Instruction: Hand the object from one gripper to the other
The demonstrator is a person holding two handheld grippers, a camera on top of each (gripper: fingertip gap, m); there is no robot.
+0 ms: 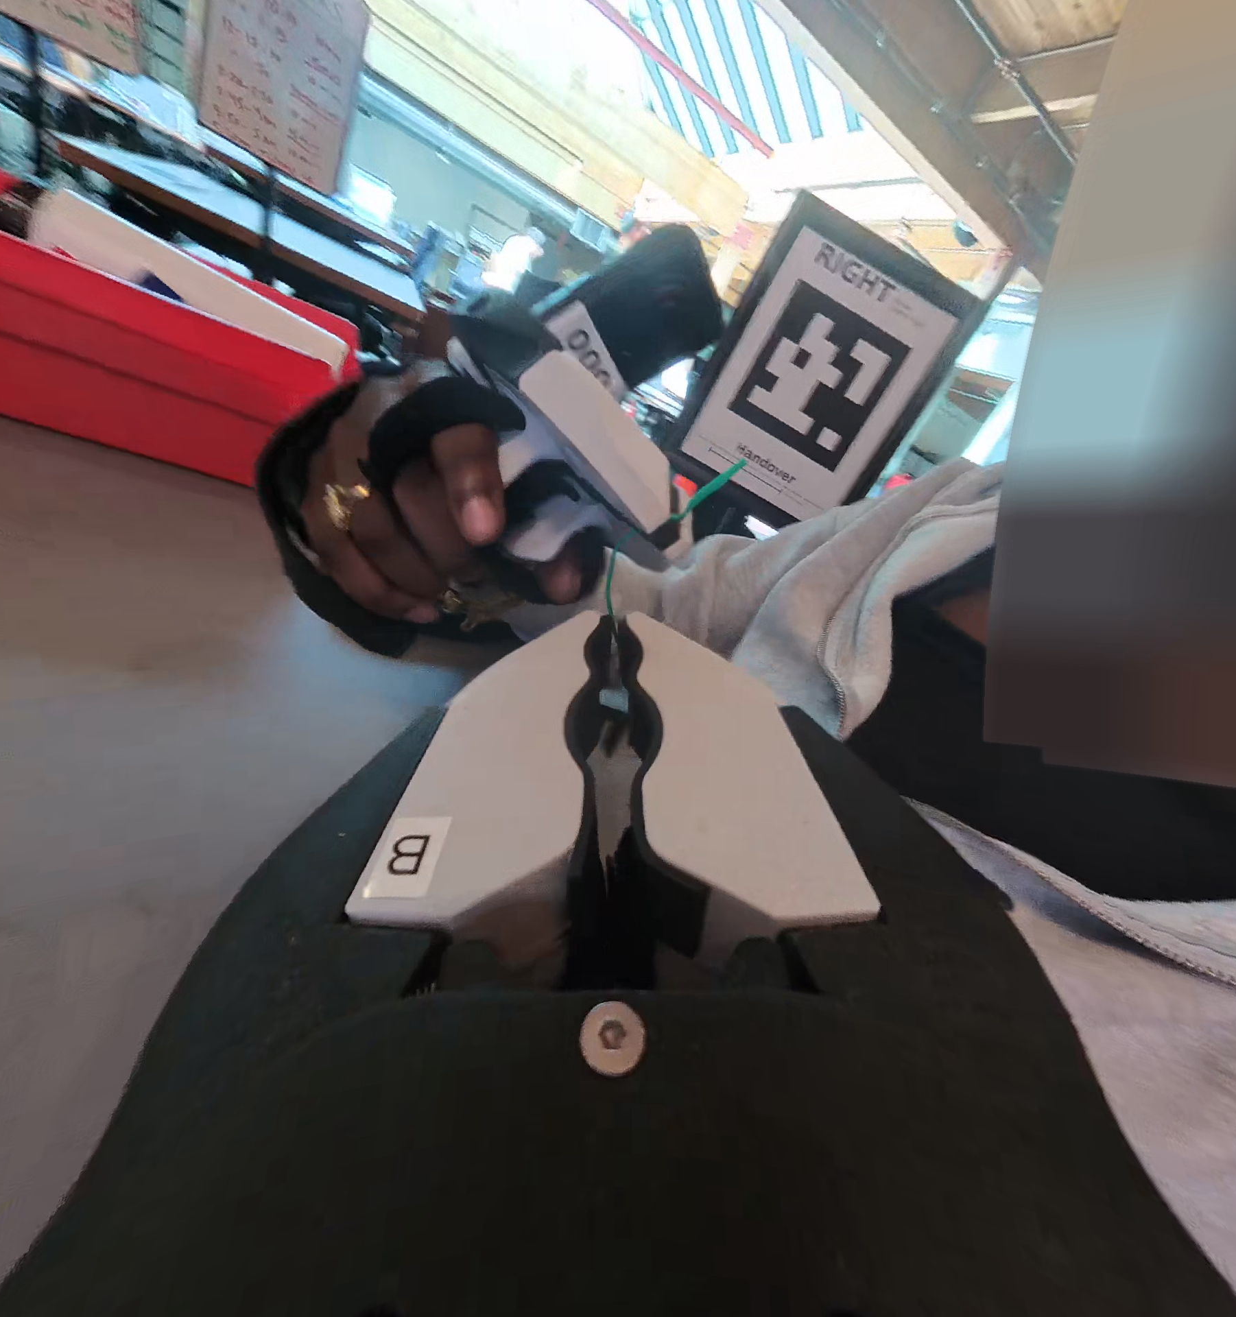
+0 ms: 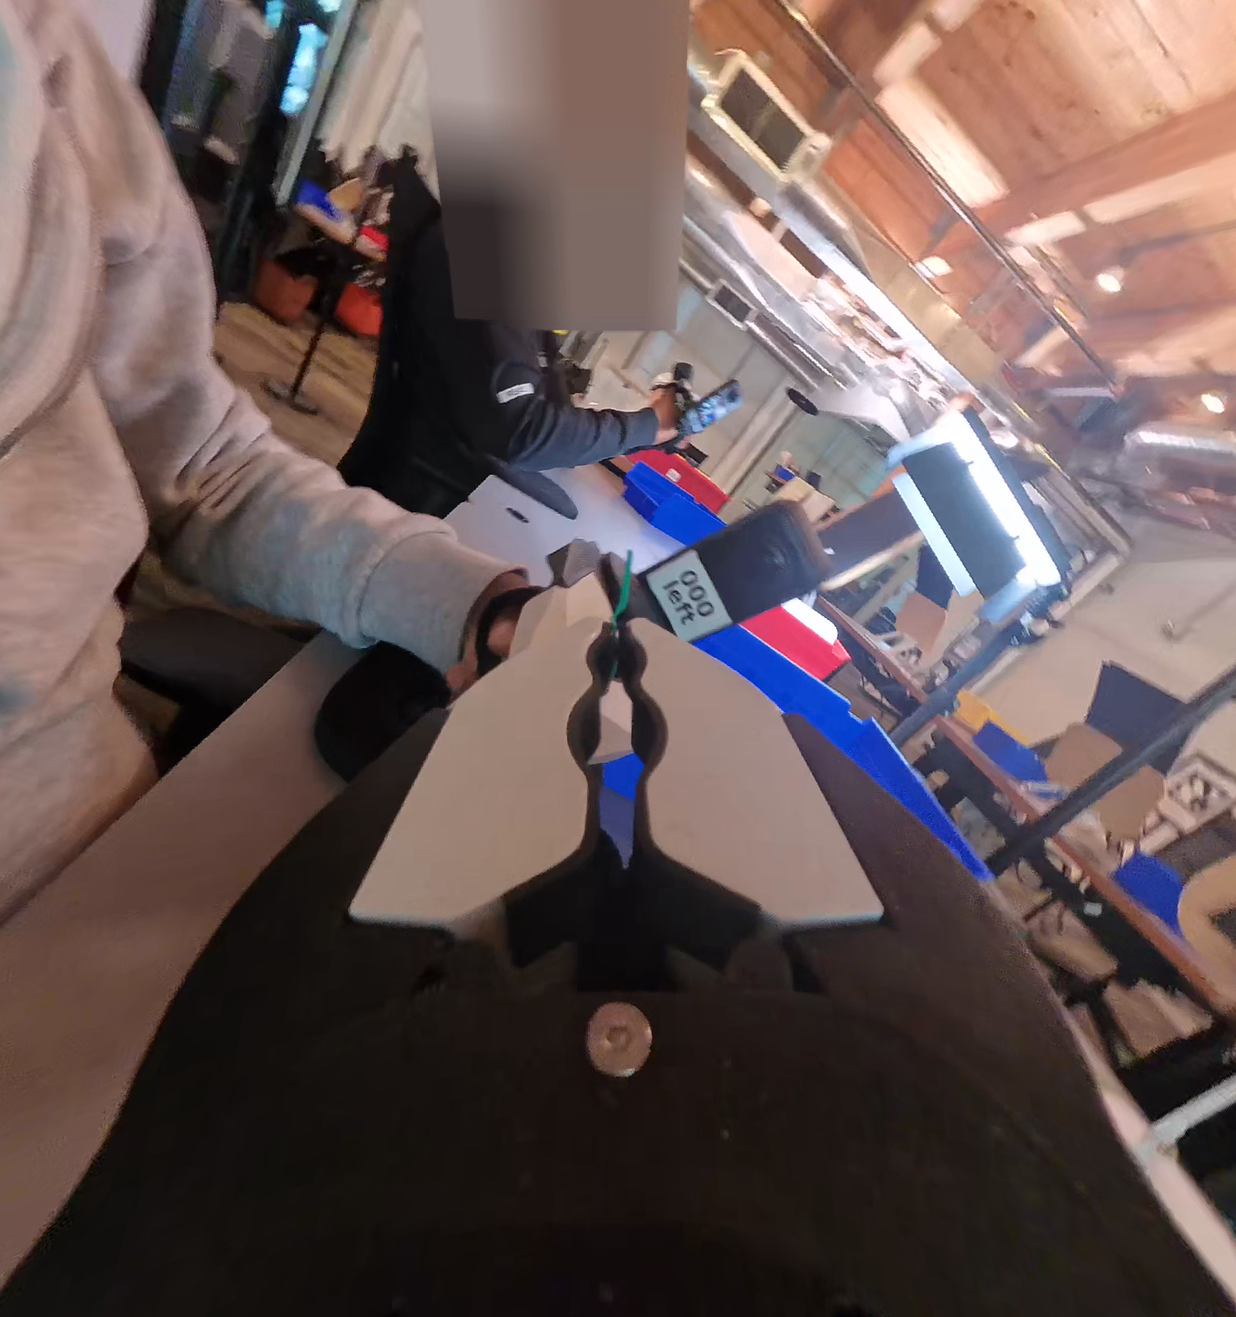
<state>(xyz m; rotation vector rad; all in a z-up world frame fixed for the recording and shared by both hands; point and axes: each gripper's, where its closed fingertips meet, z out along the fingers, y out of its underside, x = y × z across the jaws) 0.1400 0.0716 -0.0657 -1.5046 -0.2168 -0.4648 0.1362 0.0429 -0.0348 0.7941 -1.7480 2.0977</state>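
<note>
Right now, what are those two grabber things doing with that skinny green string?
A person holds a gripper in each hand. The left gripper is shut on a thin green wire, and the right gripper is shut on the same green wire too. So both pinch it at once: the handover is midway, neither has let go.

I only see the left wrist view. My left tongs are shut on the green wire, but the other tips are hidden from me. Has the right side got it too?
Observer: Yes. In the right wrist view the right tongs are shut, with the green wire pinched at their very tips.
Operator: Any wire behind those tips?
Observer: A short piece only. Farther back, the gap shows just a blue bin.
Operator: Anyone nearby on that side?
Observer: Another person's dark sleeve reaches over a far table.
</note>
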